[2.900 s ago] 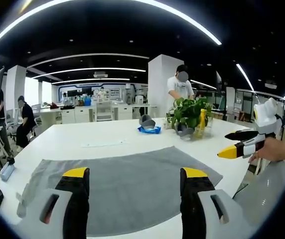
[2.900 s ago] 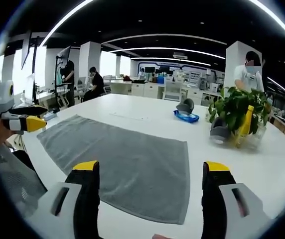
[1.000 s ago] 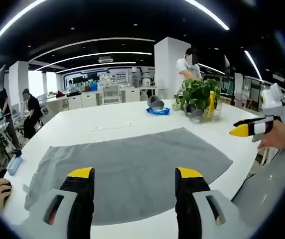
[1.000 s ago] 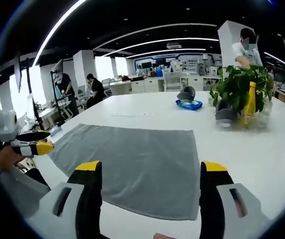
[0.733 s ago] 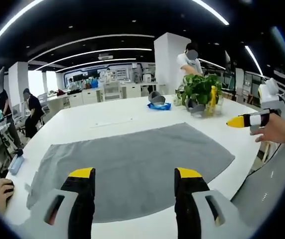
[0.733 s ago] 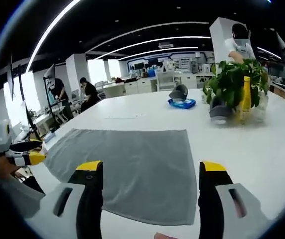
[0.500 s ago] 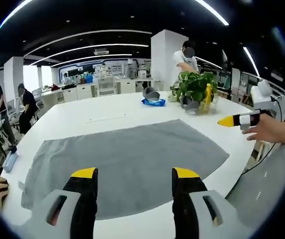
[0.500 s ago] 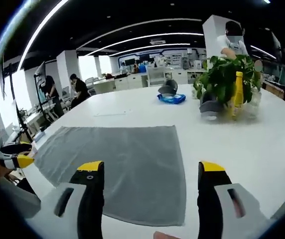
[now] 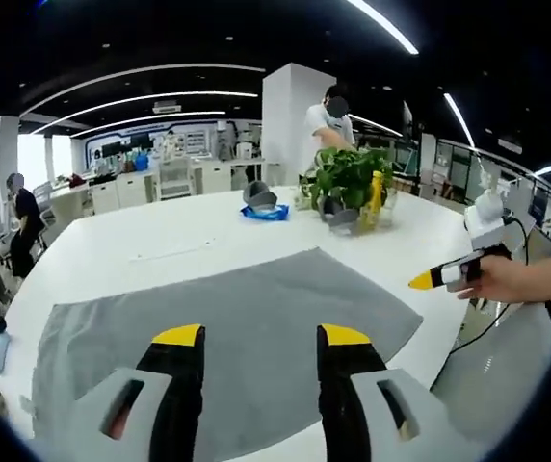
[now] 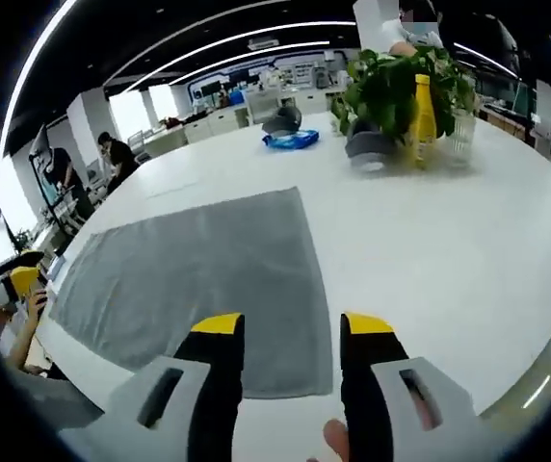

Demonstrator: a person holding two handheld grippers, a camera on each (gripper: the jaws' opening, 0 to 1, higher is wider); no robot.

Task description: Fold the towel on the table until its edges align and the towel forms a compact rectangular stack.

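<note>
Grey towel (image 10: 198, 269) beneath right gripper (image 10: 293, 332)

Both views overlook the towel (image 9: 227, 318) from neighbouring corners.

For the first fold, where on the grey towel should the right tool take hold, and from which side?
Probably the near corner of the grey towel, just ahead of the right tool. The towel lies flat and unfolded on the white table, so only edges and corners offer a lip. Come in low from the table's near edge, jaws straddling the hem.
</note>
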